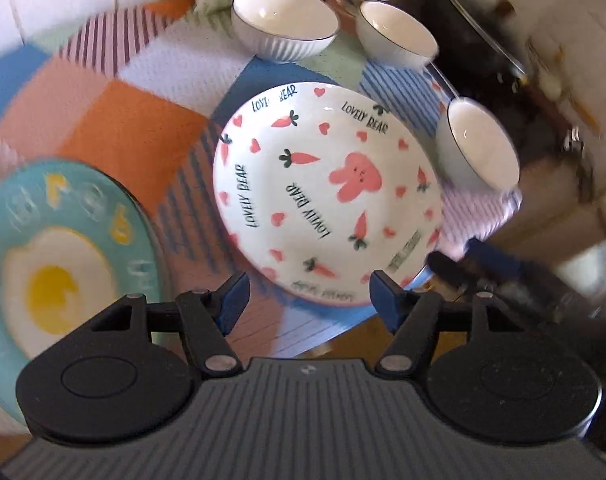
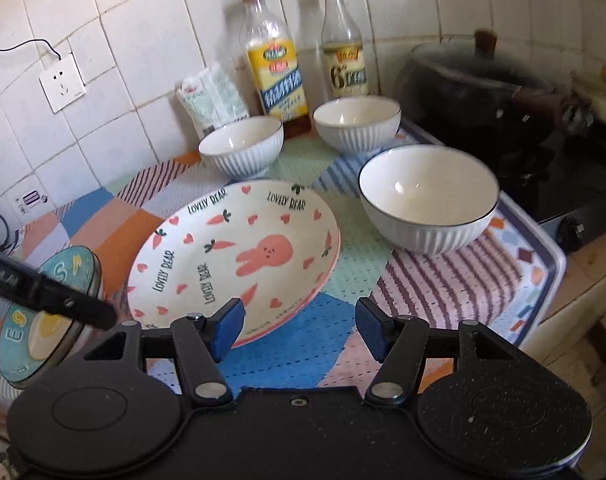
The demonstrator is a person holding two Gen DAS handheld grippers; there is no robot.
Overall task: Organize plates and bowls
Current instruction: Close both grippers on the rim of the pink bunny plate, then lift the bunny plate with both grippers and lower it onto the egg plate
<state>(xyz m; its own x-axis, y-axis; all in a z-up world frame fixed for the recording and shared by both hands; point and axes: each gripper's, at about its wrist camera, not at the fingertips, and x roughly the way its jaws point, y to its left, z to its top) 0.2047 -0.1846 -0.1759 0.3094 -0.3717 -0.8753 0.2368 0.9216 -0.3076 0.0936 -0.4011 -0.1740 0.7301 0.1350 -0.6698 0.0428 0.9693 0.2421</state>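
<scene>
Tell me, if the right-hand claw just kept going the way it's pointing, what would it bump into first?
Most likely the patchwork mat between its open fingers, with the near rim of the rabbit plate just left of that line. The right gripper holds nothing. Depth is hard to judge here.

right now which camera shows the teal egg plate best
The left wrist view: the teal egg plate shows most of its face there, with the fried egg picture, though blurred. In the right wrist view only a narrow part shows at the left edge, partly behind the other gripper.
</scene>
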